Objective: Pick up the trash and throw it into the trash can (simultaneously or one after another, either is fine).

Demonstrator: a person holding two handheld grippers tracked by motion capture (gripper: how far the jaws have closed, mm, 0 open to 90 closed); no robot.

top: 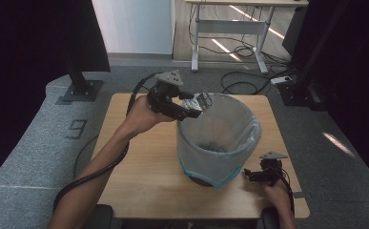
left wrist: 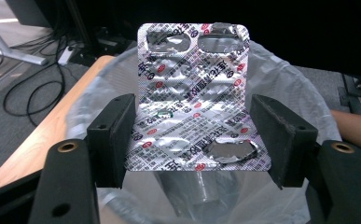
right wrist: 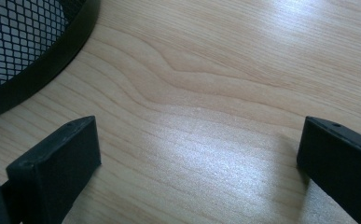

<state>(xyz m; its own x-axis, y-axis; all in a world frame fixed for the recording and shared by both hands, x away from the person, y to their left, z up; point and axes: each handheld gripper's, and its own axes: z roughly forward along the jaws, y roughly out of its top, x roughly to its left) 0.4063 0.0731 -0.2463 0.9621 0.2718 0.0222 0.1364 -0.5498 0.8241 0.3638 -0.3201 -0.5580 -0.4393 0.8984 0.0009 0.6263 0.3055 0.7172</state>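
Note:
A silver blister pack [left wrist: 192,93] with printed foil and several pushed-out pockets stands upright between my left gripper's [left wrist: 192,140] black jaws, which are shut on its two side edges. In the high view the left gripper [top: 196,106] holds the pack [top: 199,100] at the far left rim of a mesh waste bin [top: 206,162] lined with a clear plastic bag [left wrist: 281,79]. My right gripper [top: 251,175] rests low on the wooden table [top: 139,176] at the bin's right foot. Its jaws [right wrist: 199,154] stand wide open over bare wood, beside the bin's black mesh base [right wrist: 24,56].
The bin stands right of the table's middle. Grey carpet surrounds the table, with black stand bases at the back left [top: 79,88] and back right [top: 296,90]. Cables [top: 241,86] and a white desk frame [top: 230,28] lie beyond the far edge.

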